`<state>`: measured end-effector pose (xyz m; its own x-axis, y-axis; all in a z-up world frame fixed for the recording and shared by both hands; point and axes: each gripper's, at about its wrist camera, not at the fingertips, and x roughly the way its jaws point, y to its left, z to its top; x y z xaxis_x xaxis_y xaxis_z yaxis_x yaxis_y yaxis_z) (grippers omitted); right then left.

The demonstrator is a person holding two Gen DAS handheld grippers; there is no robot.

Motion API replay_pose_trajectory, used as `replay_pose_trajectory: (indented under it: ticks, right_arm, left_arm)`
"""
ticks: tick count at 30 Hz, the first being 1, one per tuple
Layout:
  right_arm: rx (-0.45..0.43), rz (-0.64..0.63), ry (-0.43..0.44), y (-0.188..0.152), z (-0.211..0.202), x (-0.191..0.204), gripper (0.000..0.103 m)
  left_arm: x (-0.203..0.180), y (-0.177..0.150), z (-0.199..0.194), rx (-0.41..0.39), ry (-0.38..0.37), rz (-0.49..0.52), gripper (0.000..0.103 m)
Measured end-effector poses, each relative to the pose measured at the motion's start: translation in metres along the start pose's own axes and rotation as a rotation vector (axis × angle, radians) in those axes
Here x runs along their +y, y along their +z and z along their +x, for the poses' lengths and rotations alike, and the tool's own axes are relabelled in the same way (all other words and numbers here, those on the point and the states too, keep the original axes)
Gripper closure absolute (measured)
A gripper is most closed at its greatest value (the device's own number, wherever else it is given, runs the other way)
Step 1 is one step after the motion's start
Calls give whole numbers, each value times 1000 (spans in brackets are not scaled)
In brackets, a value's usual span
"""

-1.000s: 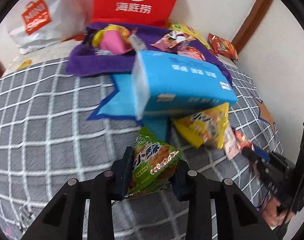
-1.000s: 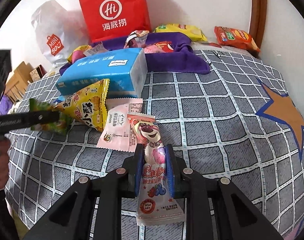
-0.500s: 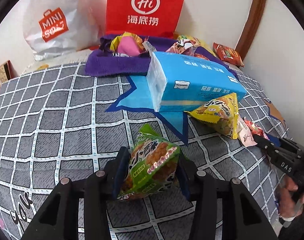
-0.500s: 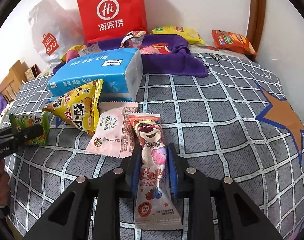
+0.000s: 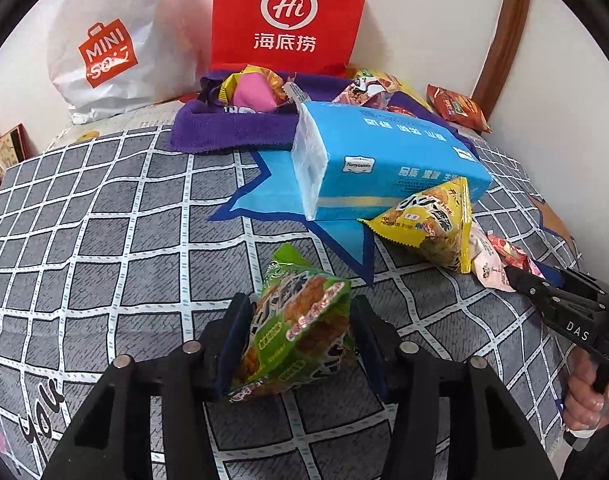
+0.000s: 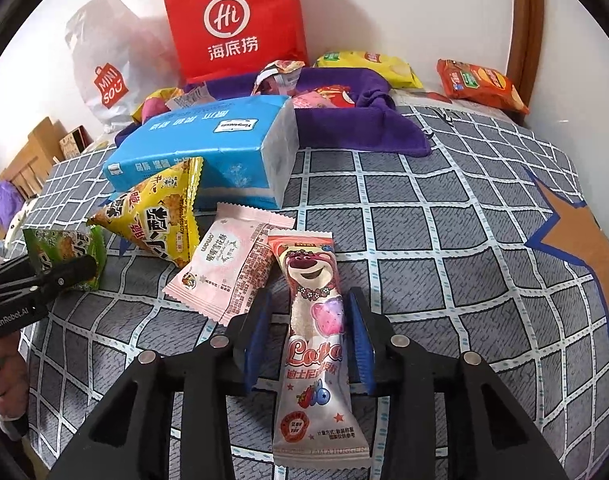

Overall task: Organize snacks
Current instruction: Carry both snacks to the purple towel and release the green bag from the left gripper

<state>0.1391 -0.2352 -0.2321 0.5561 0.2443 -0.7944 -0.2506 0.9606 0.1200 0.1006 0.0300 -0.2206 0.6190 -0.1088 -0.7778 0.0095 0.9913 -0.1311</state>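
Observation:
A green snack pack [image 5: 300, 320] rests on the grey checked bedspread [image 5: 104, 240] between the fingers of my left gripper [image 5: 300, 308]. The jaws stand apart, with a gap at the right pad. In the right wrist view a long pink Lotso bear pack [image 6: 312, 320] lies flat between the fingers of my right gripper [image 6: 309, 300]. Its jaws are opening and clear the pack on both sides. A pale pink pack [image 6: 228, 264] and a yellow triangular pack [image 6: 156, 216] lie just left of it.
A blue tissue pack [image 5: 384, 160] sits mid-bed in front of a purple cloth [image 5: 232, 132] heaped with snacks. A red paper bag [image 5: 288, 16] and a white plastic bag [image 5: 108, 48] stand at the wall. An orange pack [image 6: 480, 84] and a yellow chip bag [image 6: 364, 64] lie far right.
The left gripper came down with the green pack and its jaws widened off it. The right jaws spread away from the Lotso pack, which stays on the bed.

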Motion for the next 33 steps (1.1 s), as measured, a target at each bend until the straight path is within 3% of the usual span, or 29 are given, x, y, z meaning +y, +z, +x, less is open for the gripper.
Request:
replay_pose_trajectory:
  ticks: [4, 6, 10, 19, 23, 33]
  right_arm:
    - [-8, 19, -14, -1, -1, -4, 81]
    - [-9, 21, 7, -1, -4, -6, 83]
    - [-30, 81, 66, 1, -21, -11, 84]
    - [-120, 21, 42, 33, -85, 16, 83]
    - [-140, 15, 81, 49, -101, 24, 83]
    - [-195, -3, 36, 100, -118, 33, 83]
  left_arm:
    - [6, 1, -4, 16, -34, -30, 61]
    - [7, 2, -9, 36, -70, -46, 61]
    - [3, 8, -28, 15, -99, -40, 62]
    - [-17, 41, -71, -30, -147, 14, 62]
    - [-23, 64, -82, -46, -175, 13, 62]
    - [-28, 123, -96, -84, -174, 6, 62]
